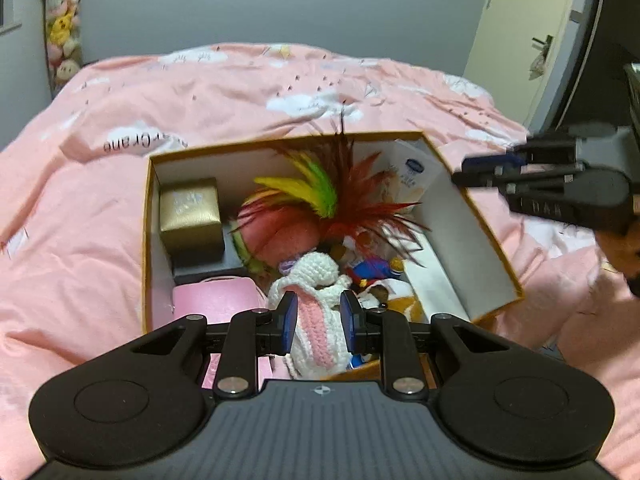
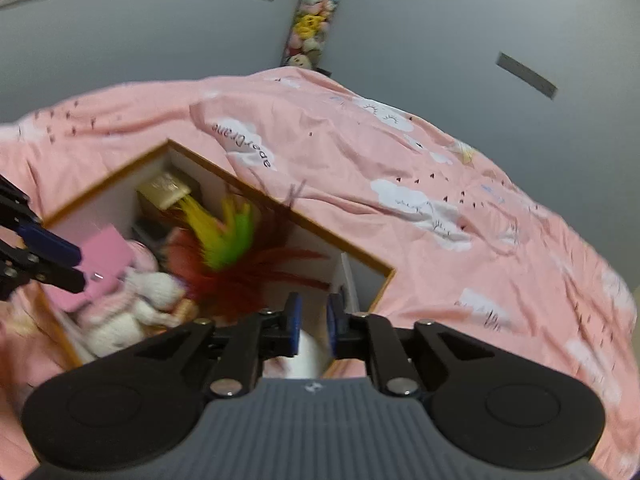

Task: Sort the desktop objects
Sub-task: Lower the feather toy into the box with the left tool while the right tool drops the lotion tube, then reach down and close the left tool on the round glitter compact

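Observation:
An open cardboard box (image 1: 280, 146) (image 2: 340, 240) with white inner walls sits on the bed. It holds a gold gift box (image 1: 190, 216) (image 2: 164, 190), a red, yellow and green feather toy (image 1: 320, 196) (image 2: 236, 236), a pink box (image 1: 212, 302) (image 2: 106, 258) and a white and pink crocheted toy (image 1: 316, 276) (image 2: 120, 328). My left gripper (image 1: 319, 312) (image 2: 80, 268) hovers open over the crocheted toy, which shows through the gap below its pads. My right gripper (image 2: 314, 308) (image 1: 460, 172) is open above the box's right side, nothing between its pads.
A rumpled pink duvet (image 1: 240, 92) with cloud prints covers the bed all around the box. A white packet (image 1: 412, 176) leans in the box's far right corner. Plush toys (image 1: 62, 32) hang in the room's corner. A door (image 1: 520, 40) stands at the right.

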The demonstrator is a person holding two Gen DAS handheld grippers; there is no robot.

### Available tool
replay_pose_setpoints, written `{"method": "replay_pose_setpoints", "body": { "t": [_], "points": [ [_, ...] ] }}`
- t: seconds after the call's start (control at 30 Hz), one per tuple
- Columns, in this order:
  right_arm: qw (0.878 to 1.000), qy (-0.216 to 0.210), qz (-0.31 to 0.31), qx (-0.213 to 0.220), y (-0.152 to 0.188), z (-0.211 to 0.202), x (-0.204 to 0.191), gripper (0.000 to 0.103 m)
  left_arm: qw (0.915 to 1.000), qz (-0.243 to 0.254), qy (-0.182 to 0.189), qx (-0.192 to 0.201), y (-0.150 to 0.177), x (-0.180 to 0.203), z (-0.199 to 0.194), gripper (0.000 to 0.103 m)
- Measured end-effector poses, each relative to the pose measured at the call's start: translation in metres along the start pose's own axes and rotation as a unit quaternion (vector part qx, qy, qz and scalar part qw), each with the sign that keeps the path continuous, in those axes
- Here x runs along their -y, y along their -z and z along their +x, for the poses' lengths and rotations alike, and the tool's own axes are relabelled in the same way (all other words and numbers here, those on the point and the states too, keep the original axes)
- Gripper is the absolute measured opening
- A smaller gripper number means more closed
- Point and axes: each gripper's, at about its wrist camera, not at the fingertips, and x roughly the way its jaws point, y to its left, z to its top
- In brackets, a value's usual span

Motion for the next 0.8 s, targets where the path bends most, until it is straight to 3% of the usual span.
{"method": "replay_pose_setpoints", "body": {
  "t": [0.13,0.23,0.4,0.57,0.8],
  "points": [
    [0.999,-0.027,0.036,0.014,0.014,-0.029,-0.026,0.029,0.9999,0.004,0.010,-0.010,0.006,0.001,-0.015,0.026],
    [0.997,-0.049,0.062,0.022,0.025,-0.047,-0.043,0.029,0.9996,0.006,0.011,-0.026,0.013,0.001,-0.022,0.026],
    [0.988,-0.095,0.119,0.001,0.046,-0.060,-0.062,0.029,0.9977,0.010,0.011,-0.065,0.031,0.003,-0.023,0.026],
    [0.980,-0.112,0.158,-0.044,0.071,-0.049,-0.083,0.029,0.9928,-0.005,0.009,-0.120,0.053,0.003,-0.009,0.026],
    [0.963,-0.136,0.169,-0.157,0.098,-0.014,-0.114,0.029,0.9812,-0.017,-0.015,-0.192,0.079,0.006,0.013,0.026]
  ]
}}
